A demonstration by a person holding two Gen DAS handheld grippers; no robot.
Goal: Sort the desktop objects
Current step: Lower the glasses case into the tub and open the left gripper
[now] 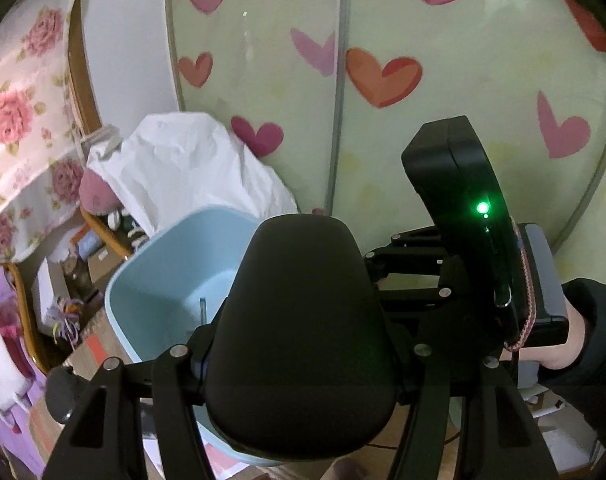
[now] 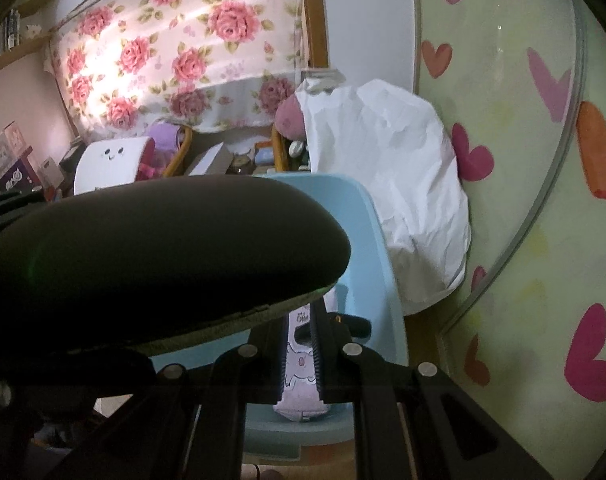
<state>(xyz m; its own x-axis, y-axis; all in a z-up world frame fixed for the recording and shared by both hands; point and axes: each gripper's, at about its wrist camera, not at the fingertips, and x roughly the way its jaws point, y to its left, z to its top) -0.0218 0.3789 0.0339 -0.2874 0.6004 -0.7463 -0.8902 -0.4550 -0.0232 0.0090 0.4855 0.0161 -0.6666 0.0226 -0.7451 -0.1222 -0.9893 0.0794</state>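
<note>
Heart-patterned wall; black mouse narrow end up

a lived-in room in a home, most likely a bedroom. a sliding wardrobe door of pale green glass carries pink, red and orange hearts. a rose-print curtain glows with daylight. low rattan shelves are crowded with boxes, a purple soft item and small keepsakes. a white plush cushion with a smiling face sits nearby. a crumpled white sheet covers something bulky beside a light blue plastic bin.
</note>
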